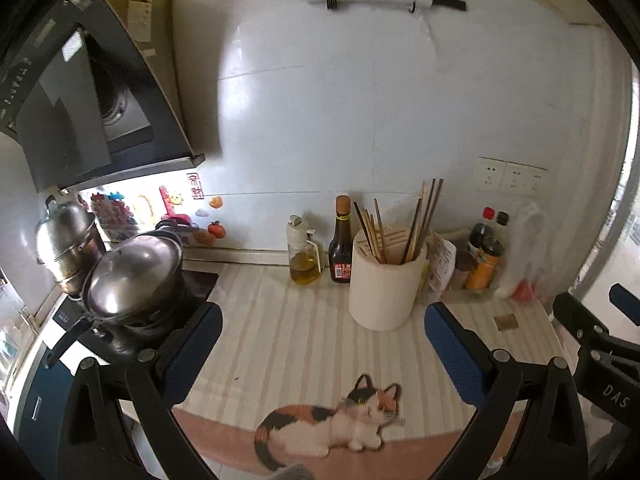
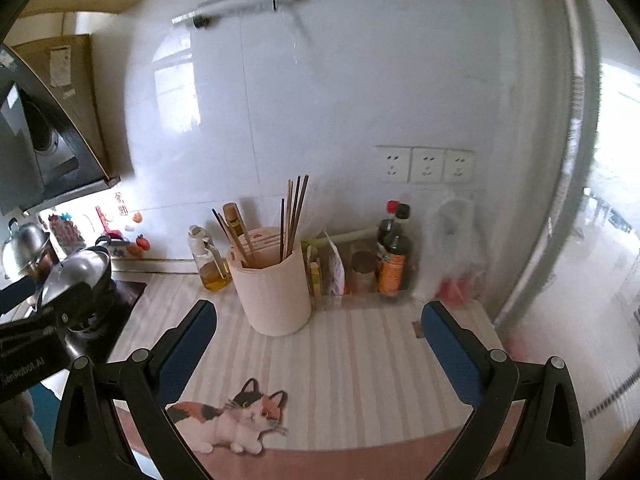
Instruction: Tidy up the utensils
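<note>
A printed calico cat [image 1: 340,420] on the striped counter mat [image 1: 280,340] lies closest to the lens, framed by the blue pads of the left gripper [image 1: 322,344], whose jaws stand wide and hold nothing. The right gripper [image 2: 318,344] is likewise spread wide and empty.

The utensils at stake are the chopsticks [image 1: 400,228], standing in a cream holder [image 1: 384,284] on the mat, ahead of both grippers and well apart from either. Their long axes run near upright, one bunch leaning left and the other leaning right. From the left gripper the holder sits ahead and a little to the right; from the right gripper it sits ahead and to the left [image 2: 274,284], so it lies between the two, and neither is clearly the nearer.

The left wrist view shows a dark sauce bottle [image 1: 341,252] in full beside an oil bottle [image 1: 304,256]; in the right wrist view the holder hides all but its neck. That view instead shows the holder's slotted top [image 2: 260,240] more plainly, though motion blur makes the count of sticks uncertain.
</note>
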Available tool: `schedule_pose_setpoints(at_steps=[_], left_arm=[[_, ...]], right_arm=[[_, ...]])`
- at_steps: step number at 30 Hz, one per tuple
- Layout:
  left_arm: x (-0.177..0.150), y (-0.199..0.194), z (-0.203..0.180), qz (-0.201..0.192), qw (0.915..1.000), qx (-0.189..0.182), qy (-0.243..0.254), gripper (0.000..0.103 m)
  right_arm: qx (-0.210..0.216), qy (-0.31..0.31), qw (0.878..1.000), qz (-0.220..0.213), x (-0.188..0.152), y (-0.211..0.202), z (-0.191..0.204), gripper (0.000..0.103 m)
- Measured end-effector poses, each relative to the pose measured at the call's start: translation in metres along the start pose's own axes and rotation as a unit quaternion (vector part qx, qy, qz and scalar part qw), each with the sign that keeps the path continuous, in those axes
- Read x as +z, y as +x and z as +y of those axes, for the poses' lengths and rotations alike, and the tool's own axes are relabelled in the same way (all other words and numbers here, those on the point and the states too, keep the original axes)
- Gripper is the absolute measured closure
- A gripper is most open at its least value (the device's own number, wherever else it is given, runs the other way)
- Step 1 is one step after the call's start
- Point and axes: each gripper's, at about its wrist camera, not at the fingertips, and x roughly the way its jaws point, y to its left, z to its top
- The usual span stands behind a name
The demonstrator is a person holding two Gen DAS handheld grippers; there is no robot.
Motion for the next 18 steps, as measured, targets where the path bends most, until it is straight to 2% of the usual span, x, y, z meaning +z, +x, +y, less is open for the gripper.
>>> schedule_pose_setpoints(at_steps=[7, 12, 18], left_arm=[[-0.011, -0.046, 0.003, -0.015, 0.9999, -0.004, 0.001, 0.0], [-0.019, -0.063, 0.004, -0.018, 0.9996, 0.004, -0.022, 0.0], [-0.022, -0.072, 0.001, -0.015, 0.9995, 0.006, -0.028, 0.0]], right_arm=[[-0.009, -0.002, 1.0, -0.027, -0.009, -0.07, 0.004, 0.0], [-0.003, 0.0, 0.999, -0.033, -0.008, -0.093, -0.003, 0.0], [0.007, -0.007, 1.0, -0.025, -0.009, -0.1, -0.007, 0.0]])
